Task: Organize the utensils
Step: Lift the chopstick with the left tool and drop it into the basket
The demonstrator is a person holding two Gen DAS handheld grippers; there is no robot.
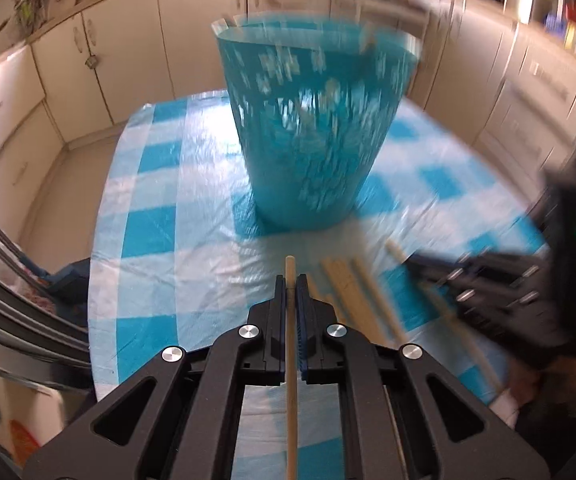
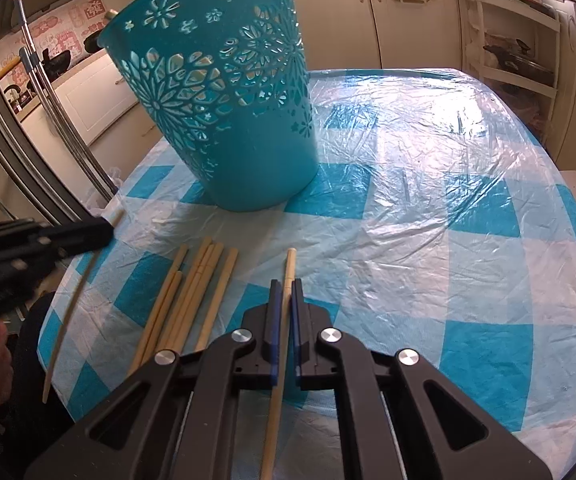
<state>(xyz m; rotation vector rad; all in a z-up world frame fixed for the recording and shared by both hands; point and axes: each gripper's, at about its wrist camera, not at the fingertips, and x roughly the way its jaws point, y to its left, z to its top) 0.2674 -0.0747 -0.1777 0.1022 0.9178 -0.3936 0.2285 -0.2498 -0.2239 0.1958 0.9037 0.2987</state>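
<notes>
Chopsticks (image 1: 350, 280) lie on the checked plastic tablecloth (image 1: 160, 216) before a blurred teal basket (image 1: 312, 132); the left gripper (image 1: 290, 282) clamps one chopstick (image 1: 291, 360).

From the right wrist, the right gripper (image 2: 284, 288) pinches another chopstick (image 2: 288, 268); the perforated floral basket's contents are hidden; cream cabinets (image 2: 408, 20) stand behind.

The left hand-held gripper (image 1: 291, 280) is clamped on a wooden chopstick (image 1: 291, 364) over the checked counter (image 1: 148, 216). Beyond it stands a blurred teal basket (image 1: 308, 128). More chopsticks (image 1: 352, 300) lie near right, beside the blurred right hand-held gripper (image 1: 420, 266).
</notes>
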